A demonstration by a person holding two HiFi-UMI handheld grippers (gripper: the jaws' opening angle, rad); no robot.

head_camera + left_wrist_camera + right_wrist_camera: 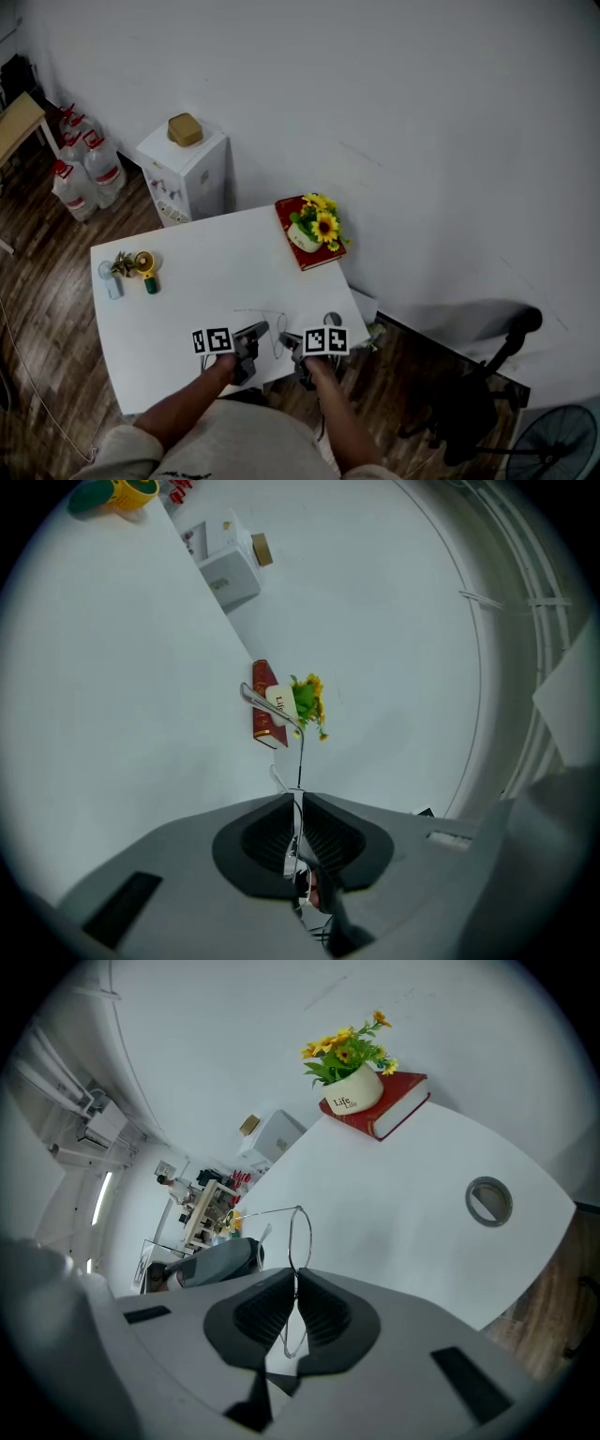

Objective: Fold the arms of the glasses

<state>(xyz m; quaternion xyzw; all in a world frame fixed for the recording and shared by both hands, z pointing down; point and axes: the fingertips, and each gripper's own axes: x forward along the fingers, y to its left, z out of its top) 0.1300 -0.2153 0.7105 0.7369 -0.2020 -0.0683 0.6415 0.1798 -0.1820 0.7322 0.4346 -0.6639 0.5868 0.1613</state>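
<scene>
Between the two grippers, at the 6 o'clock edge of the desk (234, 262) in the head view, sit the glasses (278, 339), a thin wire frame that is hard to make out from above. The right gripper view shows them best: a round lens rim (300, 1239) stands on edge at 12 o'clock from the jaws. One arm (262, 1211) leaves the top of the rim and runs out toward 9 o'clock, so it is still unfolded.

The right gripper (295, 1283) has its jaws pressed together on the lower part of that rim. The left gripper (298, 803) is likewise clamped on a thin wire of the glasses that rises toward 12 o'clock in its own view. Whether that wire is the arm itself or part of the frame, I cannot tell.

Seen from the right gripper, the left gripper lies at 9 o'clock, on the side where the arm points. It looks the better placed to swing the arm in against the rim while the right one steadies the frame.

Well apart at 1 o'clock on the desk are a red book (302, 246) and a flower pot (305, 239).
</scene>
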